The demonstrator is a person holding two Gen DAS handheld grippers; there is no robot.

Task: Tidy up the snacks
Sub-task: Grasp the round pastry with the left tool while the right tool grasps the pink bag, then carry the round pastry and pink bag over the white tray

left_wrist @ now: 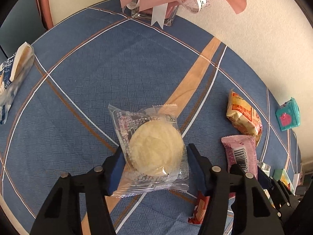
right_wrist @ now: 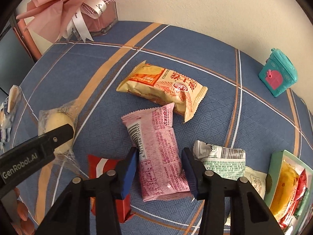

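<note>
A round pale cake in a clear wrapper (left_wrist: 156, 146) lies on the blue tablecloth (left_wrist: 88, 82). My left gripper (left_wrist: 155, 150) points down at it, and both blue pads press the wrapper's sides. In the right wrist view the same cake (right_wrist: 56, 121) shows at the left under the left gripper's black finger (right_wrist: 58, 135). My right gripper (right_wrist: 159, 152) is shut on a pink snack packet (right_wrist: 158, 152), barcode side up, with a pad on each long side. That pink packet (left_wrist: 240, 152) also appears at the right of the left wrist view.
A yellow packet (right_wrist: 164, 86) lies just beyond the pink one, a red packet (right_wrist: 101, 168) to its left, a white-green packet (right_wrist: 225, 158) to its right. A mint box (right_wrist: 274, 176) holding snacks stands far right, a teal toy box (right_wrist: 277, 74) behind. A pink bouquet vase (right_wrist: 101, 19) stands at the back.
</note>
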